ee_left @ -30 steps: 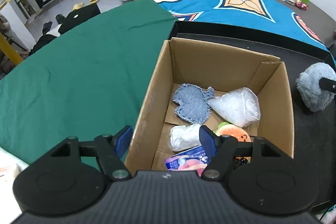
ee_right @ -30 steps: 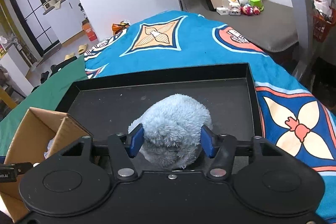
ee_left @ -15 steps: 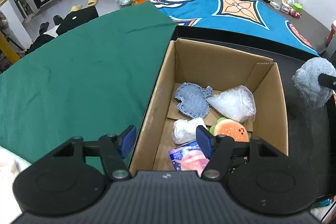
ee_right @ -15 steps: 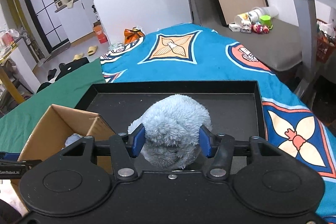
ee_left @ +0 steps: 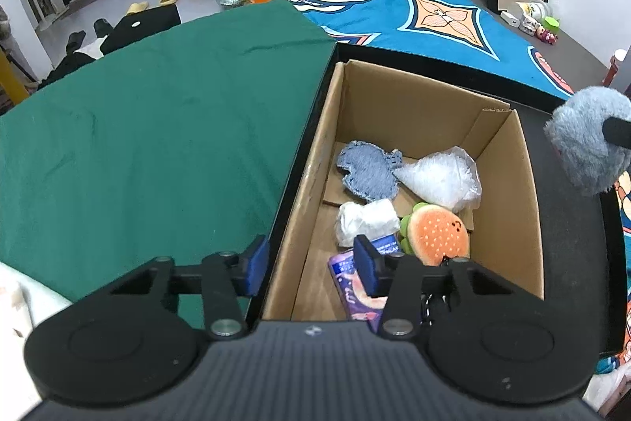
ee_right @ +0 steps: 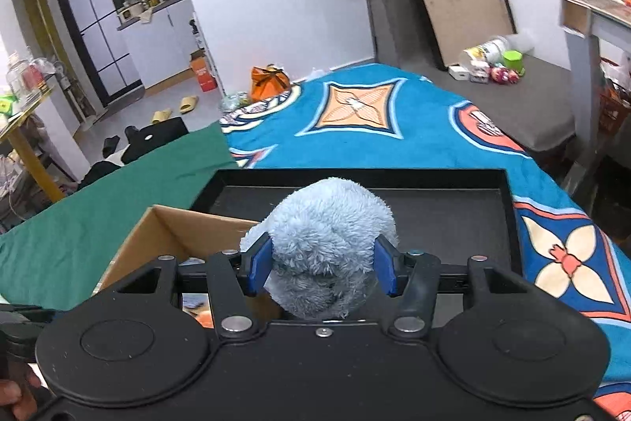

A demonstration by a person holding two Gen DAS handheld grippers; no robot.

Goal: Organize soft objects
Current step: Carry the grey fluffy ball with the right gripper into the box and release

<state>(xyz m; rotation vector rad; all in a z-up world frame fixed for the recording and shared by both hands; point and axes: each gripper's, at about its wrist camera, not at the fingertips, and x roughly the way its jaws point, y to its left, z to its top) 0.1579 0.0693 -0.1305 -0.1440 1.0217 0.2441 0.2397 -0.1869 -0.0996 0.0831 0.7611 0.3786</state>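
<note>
Right gripper [ee_right: 321, 265] has its blue pads clamped on the fluffy blue plush [ee_right: 323, 247], holding it up over the black tray [ee_right: 508, 208] right by the box [ee_right: 157, 235]. Left gripper [ee_left: 309, 265] is closing with the near left box wall between its fingers, not pinched yet. In the box: a denim patch [ee_left: 368, 172], a plastic bag [ee_left: 441, 180], a burger plush [ee_left: 437, 233] and a white wad [ee_left: 366, 219].

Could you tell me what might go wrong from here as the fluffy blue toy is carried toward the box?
The right gripper holds the blue toy only by squashed fur, so it might slip out before reaching the box. The left gripper straddles the box wall with its jaws closing, so it may pinch or tip the box. The toy is bulky and could cover the burger plush.
</note>
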